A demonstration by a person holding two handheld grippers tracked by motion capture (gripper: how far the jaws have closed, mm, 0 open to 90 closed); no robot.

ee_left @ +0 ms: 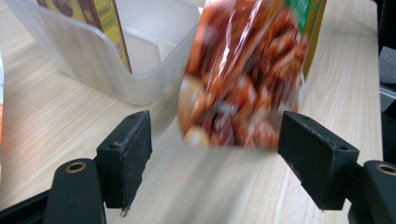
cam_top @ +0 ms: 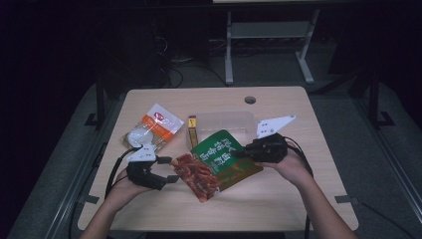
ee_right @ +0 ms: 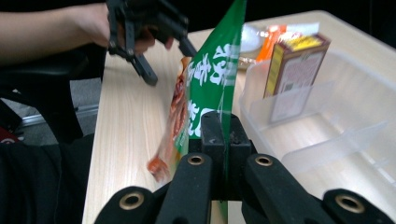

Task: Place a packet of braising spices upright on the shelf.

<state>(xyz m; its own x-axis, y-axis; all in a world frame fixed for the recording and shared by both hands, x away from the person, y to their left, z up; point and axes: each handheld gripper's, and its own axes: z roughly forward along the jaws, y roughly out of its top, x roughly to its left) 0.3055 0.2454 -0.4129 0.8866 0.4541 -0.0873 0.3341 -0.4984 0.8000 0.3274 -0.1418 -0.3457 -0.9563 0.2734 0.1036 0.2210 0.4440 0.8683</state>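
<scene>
Two tongs | R tongs (ee_right: 219,135) clamp snack pouch (cam_top: 219,162) top, hanging clear beside tub (cam_top: 226,119) for drop-in | L tongs (ee_left: 217,149) agape, pouch btwn untouched

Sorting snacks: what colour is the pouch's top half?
Green with white lettering on the pouch, best in the right gripper view.

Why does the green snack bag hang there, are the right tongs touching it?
Touching. The right gripper view shows the right tongs shut on the green snack bag, its edge pinched between both jaws.
</scene>
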